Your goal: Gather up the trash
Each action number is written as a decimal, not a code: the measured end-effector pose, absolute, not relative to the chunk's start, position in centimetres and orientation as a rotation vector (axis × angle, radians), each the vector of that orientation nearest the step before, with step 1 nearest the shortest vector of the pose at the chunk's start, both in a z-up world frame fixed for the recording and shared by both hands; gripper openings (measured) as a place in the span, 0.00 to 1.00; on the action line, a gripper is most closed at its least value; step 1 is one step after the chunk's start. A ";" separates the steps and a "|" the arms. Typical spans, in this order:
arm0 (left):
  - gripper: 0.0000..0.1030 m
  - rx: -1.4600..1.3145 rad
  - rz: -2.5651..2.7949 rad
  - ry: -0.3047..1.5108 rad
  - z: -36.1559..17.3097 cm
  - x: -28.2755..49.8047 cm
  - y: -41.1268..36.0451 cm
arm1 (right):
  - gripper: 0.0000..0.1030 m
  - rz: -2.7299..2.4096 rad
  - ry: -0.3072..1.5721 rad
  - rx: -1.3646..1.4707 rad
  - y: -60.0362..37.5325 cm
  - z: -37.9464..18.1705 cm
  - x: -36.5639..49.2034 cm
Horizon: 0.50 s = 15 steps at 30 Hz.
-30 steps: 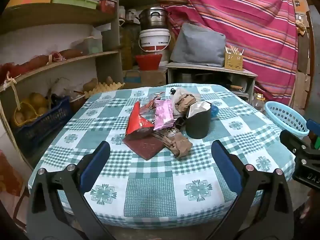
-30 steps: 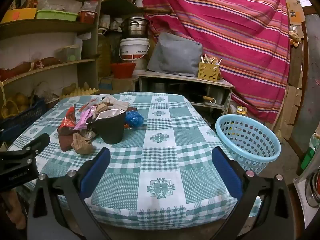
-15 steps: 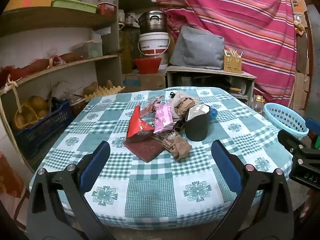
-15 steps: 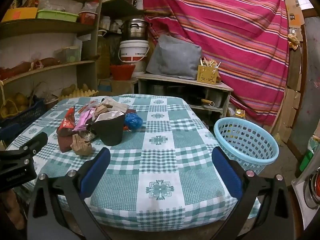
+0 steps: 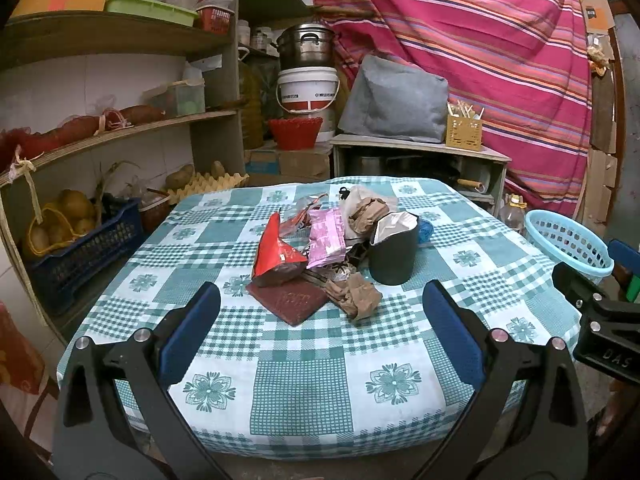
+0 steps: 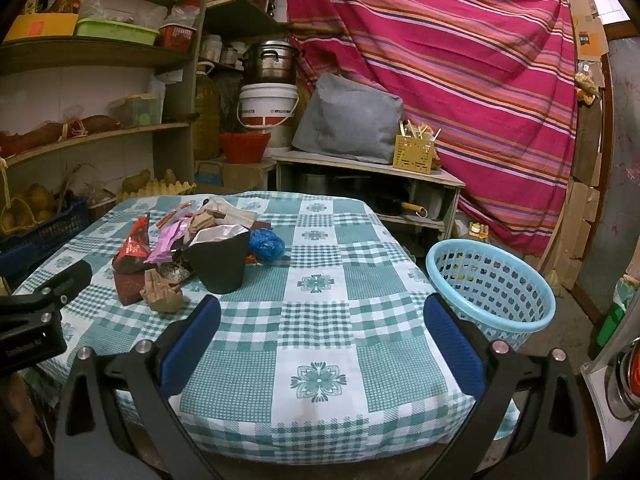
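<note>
Left wrist view, checked tablecloth (image 5: 304, 360) (trash pile (image 5: 332, 256)), striped curtain (image 5: 480, 40), both grippers apart.

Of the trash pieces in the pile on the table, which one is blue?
The crumpled blue plastic bag, lying behind the black cup on its basket-facing side. The other pieces are red, pink, brown or beige.

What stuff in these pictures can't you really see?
- Inside of the blue basket: right view, its holed wall hides most; left view, the right gripper cuts it off.
- Blue bag: left view, mostly behind the black pouch.
- Bottom of the trash pile: both views, covered by upper wrappers.
</note>
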<state>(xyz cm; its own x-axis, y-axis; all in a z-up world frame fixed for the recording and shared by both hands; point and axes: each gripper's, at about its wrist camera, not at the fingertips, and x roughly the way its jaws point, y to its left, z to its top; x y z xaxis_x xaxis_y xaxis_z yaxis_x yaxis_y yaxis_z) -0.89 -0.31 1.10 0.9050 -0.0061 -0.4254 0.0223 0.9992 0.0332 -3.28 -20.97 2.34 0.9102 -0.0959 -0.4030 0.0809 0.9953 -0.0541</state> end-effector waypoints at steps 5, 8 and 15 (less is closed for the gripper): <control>0.95 0.039 -0.012 0.437 1.0 -0.9 -0.3 | 0.96 -0.092 0.417 -0.037 -21.0 2.4 -3.2; 0.95 0.038 -0.013 0.437 1.1 -0.9 -0.2 | 0.96 -0.091 0.417 -0.037 -21.0 2.3 -3.2; 0.95 0.037 -0.014 0.436 1.2 -1.0 -0.2 | 0.96 -0.091 0.417 -0.038 -21.0 2.3 -3.2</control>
